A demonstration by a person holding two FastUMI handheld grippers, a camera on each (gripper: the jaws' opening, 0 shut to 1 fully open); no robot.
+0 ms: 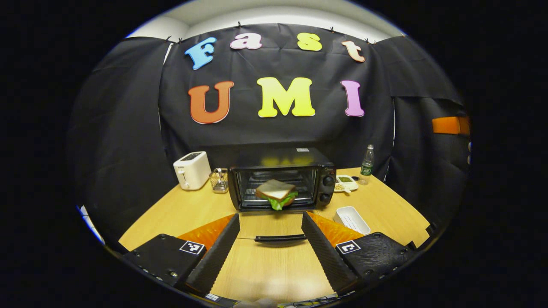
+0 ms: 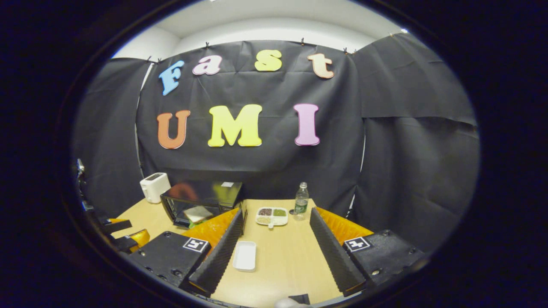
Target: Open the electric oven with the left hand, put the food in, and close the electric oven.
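Wooden surface (image 1: 265,265), smooth pale grain, carries everything. Black boxy electric oven (image 1: 280,177) at back; glass door (image 1: 274,226) dropped flat forward, handle (image 1: 280,238) nearest left gripper (image 1: 269,244), likely positioned for closing. Sandwich (image 1: 276,193), bread over leafy green, sits in oven mouth. White glossy toaster (image 1: 192,170) beside. Rectangular white tray (image 2: 245,256) empty, near right gripper (image 2: 274,248). Both fingers wide, ridged, holding nothing.
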